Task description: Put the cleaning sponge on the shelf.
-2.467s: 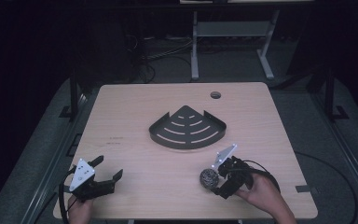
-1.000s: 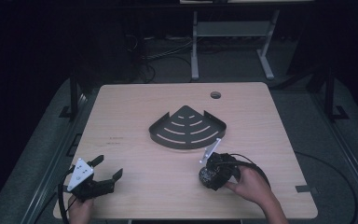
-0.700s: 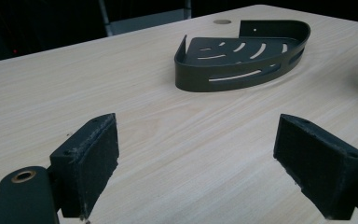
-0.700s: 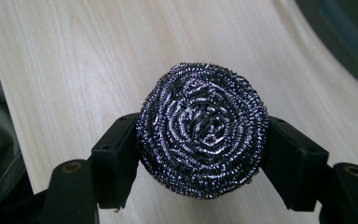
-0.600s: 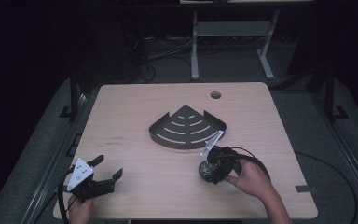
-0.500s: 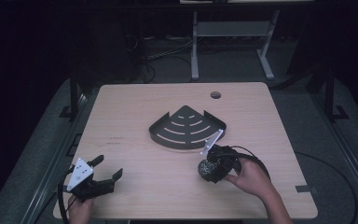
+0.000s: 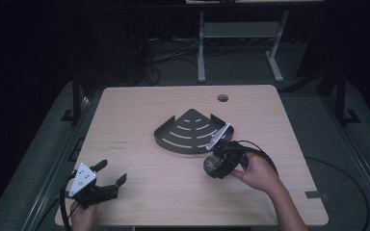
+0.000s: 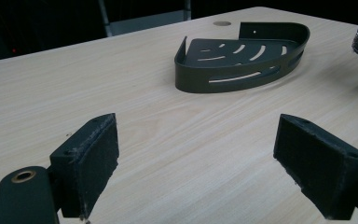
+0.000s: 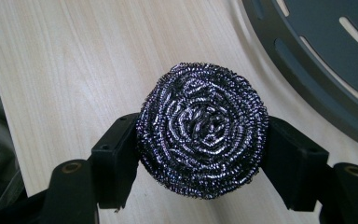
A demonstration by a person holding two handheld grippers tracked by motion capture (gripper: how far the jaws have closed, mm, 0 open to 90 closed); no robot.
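A round, coiled steel-wool scourer (image 9: 201, 142), dark silvery metal, is clamped between the right gripper's (image 9: 200, 156) black jaws, held above the wooden table just beside the dark corner shelf tray (image 7: 191, 131), near its curved front edge.

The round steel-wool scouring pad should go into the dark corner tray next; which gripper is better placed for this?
The right gripper. Its jaws are shut on the round steel-wool scouring pad beside the dark slotted corner tray. The left gripper is open near the table's front corner.
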